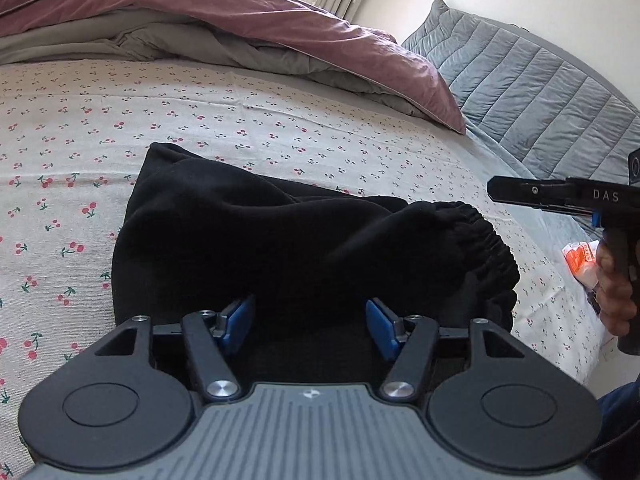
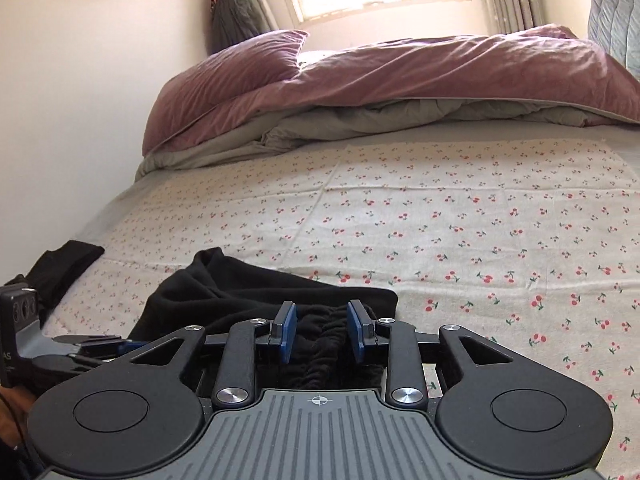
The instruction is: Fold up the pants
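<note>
Bed w/ cherry-print sheet [image 2: 460, 216] fills a sunlit room, mauve duvet [image 2: 400, 72] bunched at its far end; black pants [image 1: 248, 240] lie part-folded at the near edge. Soft, floppy, light fabric (best taken at the elastic waistband [image 1: 480, 236], I'd say). Left gripper [image 1: 310, 322] hangs agape over them; right gripper [image 2: 322, 330] narrowly parted, straddling gathers, not pinching

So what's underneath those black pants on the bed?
The black pants lie bunched on a cherry-print sheet that shows all around them. Whatever sits directly beneath the heap is covered, so anything tucked there can't be seen.
</note>
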